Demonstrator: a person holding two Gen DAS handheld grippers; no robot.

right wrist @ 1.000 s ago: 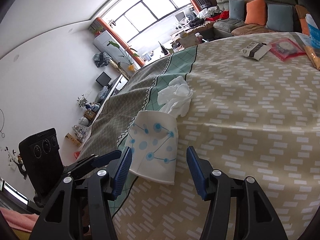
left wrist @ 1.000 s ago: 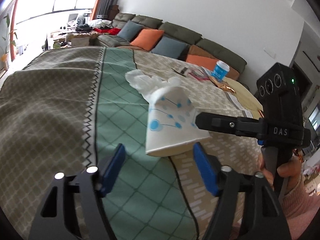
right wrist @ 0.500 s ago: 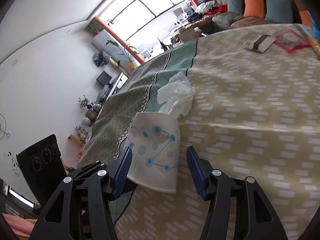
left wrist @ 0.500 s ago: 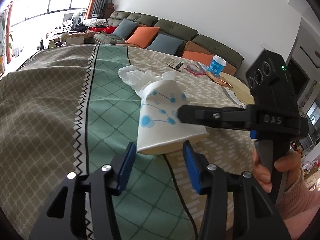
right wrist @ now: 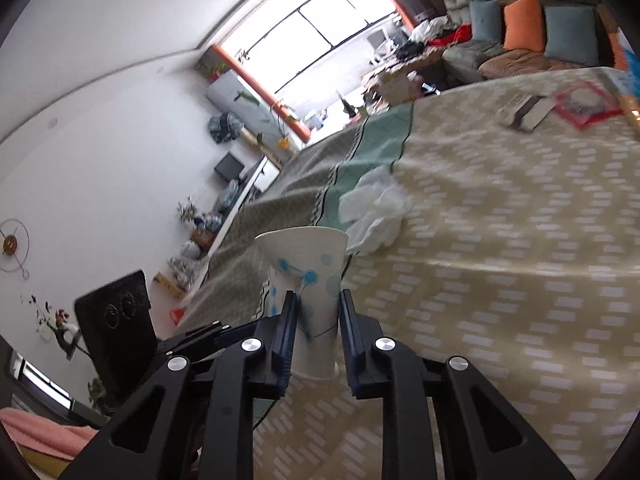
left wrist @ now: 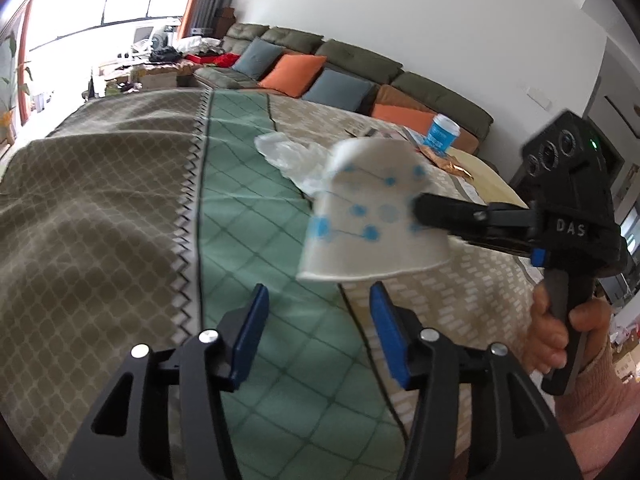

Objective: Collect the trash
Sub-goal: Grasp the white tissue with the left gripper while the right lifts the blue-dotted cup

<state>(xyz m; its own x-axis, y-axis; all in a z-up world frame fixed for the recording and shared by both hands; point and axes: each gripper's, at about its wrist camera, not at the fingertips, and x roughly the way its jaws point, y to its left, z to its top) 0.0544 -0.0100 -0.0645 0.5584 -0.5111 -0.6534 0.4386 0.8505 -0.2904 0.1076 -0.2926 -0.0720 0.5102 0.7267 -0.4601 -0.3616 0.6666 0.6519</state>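
A crushed white paper cup with blue dots (right wrist: 308, 280) is pinched between the blue pads of my right gripper (right wrist: 318, 320), which is shut on it and holds it above the table. In the left wrist view the cup (left wrist: 372, 220) hangs in the right gripper's black fingers (left wrist: 460, 216), lifted off the cloth. My left gripper (left wrist: 316, 332) is open and empty, just below and in front of the cup. A crumpled white plastic bag (left wrist: 292, 156) lies on the tablecloth behind the cup; it also shows in the right wrist view (right wrist: 372, 208).
The table wears a patterned cloth (left wrist: 120, 208) in olive, green and beige bands. At its far end lie a blue paper cup (left wrist: 442, 134), a golden wrapper (left wrist: 444, 160), a red packet (right wrist: 584, 104) and a small box (right wrist: 528, 110). A sofa with cushions (left wrist: 320, 76) stands behind.
My right gripper closed on the paper cup and lifted it off the cloth. My left gripper stayed open, narrowing somewhat from a second ago.
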